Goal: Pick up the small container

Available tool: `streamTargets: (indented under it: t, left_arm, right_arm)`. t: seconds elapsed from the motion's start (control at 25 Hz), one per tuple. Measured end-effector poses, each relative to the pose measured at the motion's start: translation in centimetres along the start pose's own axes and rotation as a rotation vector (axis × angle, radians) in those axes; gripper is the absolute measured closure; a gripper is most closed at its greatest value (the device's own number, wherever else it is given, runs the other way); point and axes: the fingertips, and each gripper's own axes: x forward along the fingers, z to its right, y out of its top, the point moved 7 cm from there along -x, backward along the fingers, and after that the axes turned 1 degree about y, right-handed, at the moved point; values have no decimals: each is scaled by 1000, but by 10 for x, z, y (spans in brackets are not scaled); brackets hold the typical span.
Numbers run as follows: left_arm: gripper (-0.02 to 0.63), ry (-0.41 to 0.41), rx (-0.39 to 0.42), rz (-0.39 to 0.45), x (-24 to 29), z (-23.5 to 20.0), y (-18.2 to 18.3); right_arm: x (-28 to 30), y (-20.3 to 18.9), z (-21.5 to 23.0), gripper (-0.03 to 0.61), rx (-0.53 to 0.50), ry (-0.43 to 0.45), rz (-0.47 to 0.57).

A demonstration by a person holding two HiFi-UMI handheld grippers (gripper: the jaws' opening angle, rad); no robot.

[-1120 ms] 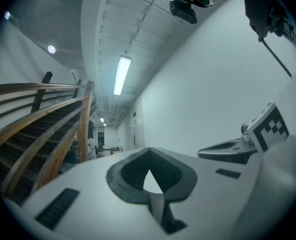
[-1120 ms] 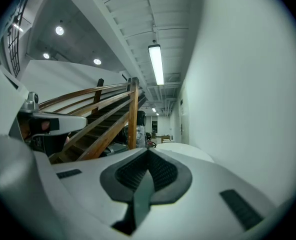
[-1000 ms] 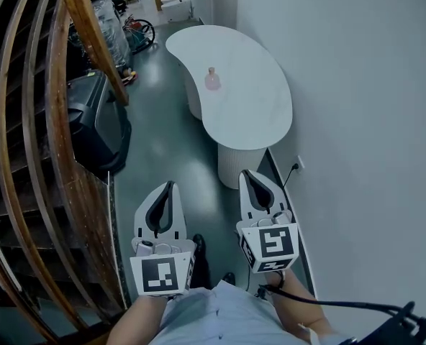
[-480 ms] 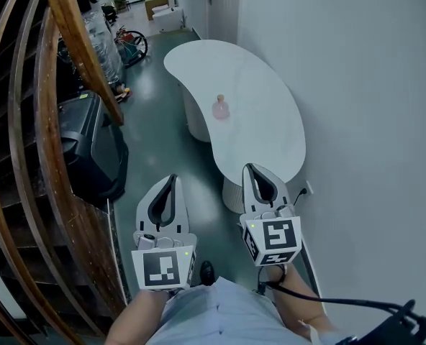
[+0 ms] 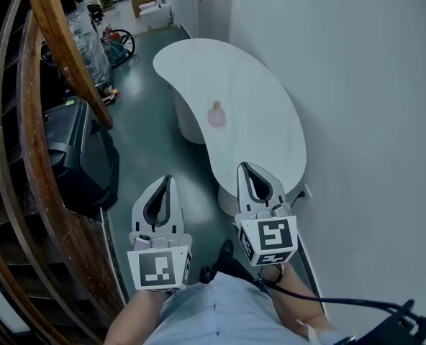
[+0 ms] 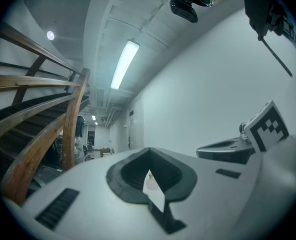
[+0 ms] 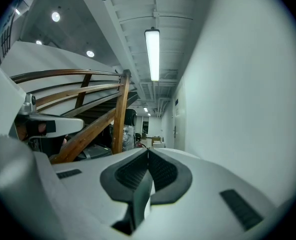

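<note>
Two tools: left gripper point(image 5: 168, 180) and right gripper point(image 5: 244, 167), jaws closed, both empty. One small container point(image 5: 216, 113) on the table point(image 5: 270, 139); we have drawn nearer, but it remains beyond reach.

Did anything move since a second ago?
The person walked closer to the white table, so the small pink container on it looks nearer. Nothing was grabbed. The left hand-held gripper and right hand-held gripper stayed shut and empty.
</note>
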Motion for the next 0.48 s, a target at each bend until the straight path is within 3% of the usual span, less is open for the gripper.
streamTargets:
  t: [0.08,0.48]
  left_arm:
    - [614,-3,-22,-8,11,0,-2]
    - [614,-20,28,-36,87,-16,-16]
  right_arm:
    - [8,-3,6,577,6,-8,-9]
    - [81,-13,38,577,31,-10,-30]
